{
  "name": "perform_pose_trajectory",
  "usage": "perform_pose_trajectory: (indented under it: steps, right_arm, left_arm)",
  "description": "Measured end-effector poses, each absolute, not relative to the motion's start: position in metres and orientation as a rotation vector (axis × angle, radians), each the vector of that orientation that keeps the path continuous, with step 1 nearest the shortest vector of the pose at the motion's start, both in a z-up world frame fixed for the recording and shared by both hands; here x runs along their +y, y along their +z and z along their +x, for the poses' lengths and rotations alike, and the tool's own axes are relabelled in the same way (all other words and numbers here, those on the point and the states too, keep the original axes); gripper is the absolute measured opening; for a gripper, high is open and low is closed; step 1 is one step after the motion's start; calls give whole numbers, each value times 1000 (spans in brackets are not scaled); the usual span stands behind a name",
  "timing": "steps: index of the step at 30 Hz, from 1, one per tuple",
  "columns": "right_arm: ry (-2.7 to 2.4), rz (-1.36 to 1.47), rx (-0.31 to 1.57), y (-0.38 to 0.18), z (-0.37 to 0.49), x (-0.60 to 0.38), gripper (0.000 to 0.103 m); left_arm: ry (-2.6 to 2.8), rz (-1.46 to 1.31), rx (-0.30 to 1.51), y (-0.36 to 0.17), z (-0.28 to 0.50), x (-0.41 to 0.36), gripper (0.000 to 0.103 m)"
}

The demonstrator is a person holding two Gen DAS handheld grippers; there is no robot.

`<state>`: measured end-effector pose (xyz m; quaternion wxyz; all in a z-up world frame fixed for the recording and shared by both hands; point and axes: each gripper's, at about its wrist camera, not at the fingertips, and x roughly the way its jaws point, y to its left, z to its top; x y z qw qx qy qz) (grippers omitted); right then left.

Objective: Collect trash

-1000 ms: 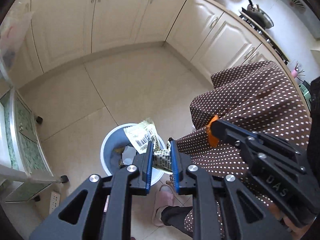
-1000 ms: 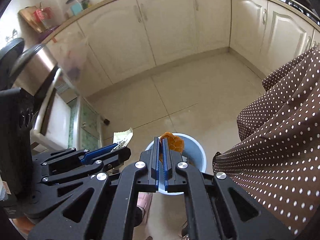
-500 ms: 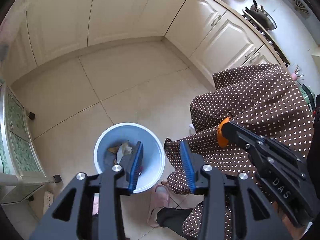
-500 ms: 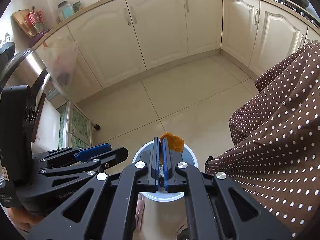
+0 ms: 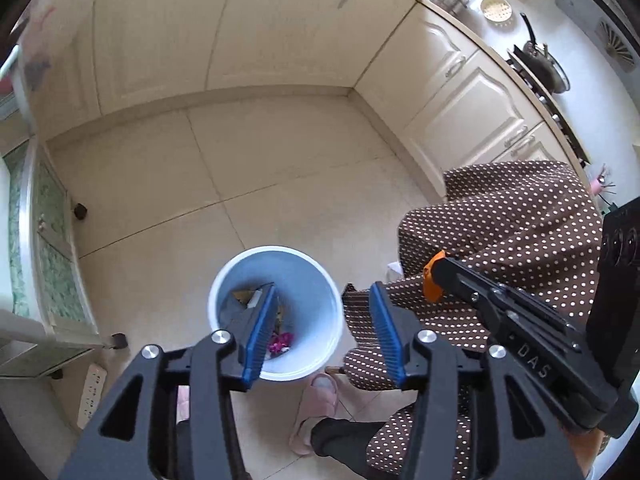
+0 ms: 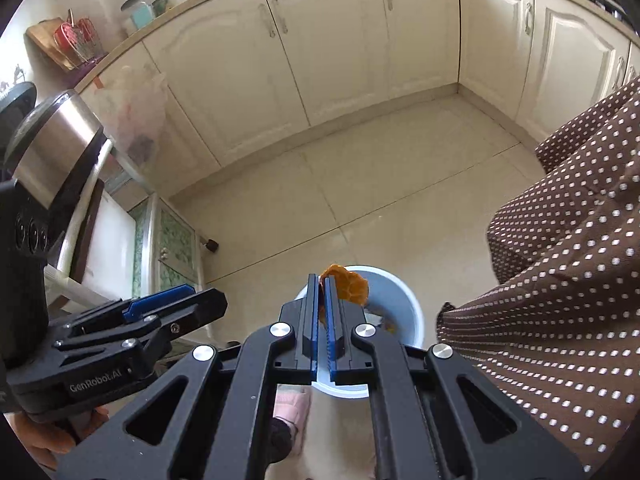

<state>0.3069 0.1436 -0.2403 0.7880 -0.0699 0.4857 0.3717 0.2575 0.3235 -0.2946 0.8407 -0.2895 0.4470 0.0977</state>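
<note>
A round blue trash bin with a white rim (image 5: 304, 280) stands on the tiled floor and holds several scraps, one of them pink. My left gripper (image 5: 322, 334) is open and empty above the bin's right side. My right gripper (image 6: 322, 294) is shut on an orange peel (image 6: 350, 286) and holds it above the same bin (image 6: 400, 300). The right gripper also shows in the left wrist view (image 5: 500, 300), with the peel (image 5: 432, 276) at its tip. The left gripper shows at the left of the right wrist view (image 6: 160, 306).
A table with a brown dotted cloth (image 5: 500, 232) (image 6: 560, 280) stands right of the bin. A green-fronted cart (image 5: 44, 272) (image 6: 168, 248) is on the left. Cream cabinets (image 6: 340, 52) line the far walls. A slippered foot (image 5: 316, 404) is beside the bin.
My left gripper opened and the barcode wrapper it held is gone from between its fingers. The right gripper stays shut on the orange peel above the bin.
</note>
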Motion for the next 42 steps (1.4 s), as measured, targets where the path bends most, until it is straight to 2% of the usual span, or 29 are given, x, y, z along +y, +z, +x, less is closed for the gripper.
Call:
perform_pose_trajectory:
  steps: [11,13,14,15,19,27,35,39,42]
  right_arm:
    - [803,-127,1060,-240,320,159,6]
    - [794,-131,1038,-236,321,157,16]
    - [788,-135,1026,-233,321,156,27]
    - [784,-141,1014,-231,321,155,32]
    - [761,-185,949,-214,311,148,33]
    - [706,-225,776,-154,277,110,50]
    - [629,-196,650,-98,230,42,60]
    - [570,-168,589,-73,204,4,71]
    - [524,-136,545,-50,182,-27,72]
  left_arm:
    - [215,-614,943,-295,255,331,53]
    - [211,-622,938,-293,256,332,53]
    - [209,-625,936,-292,255,332,54]
    - [207,-624,934,-290,256,331,54]
    - [201,-598,923,-280,254,324,56]
    - [180,-497,875,-237,245,292,61]
    - [126,-373,792,-173,217,232,65]
    - [85,-294,748,-139,196,195,66]
    - [70,-237,708,-114,178,170,68]
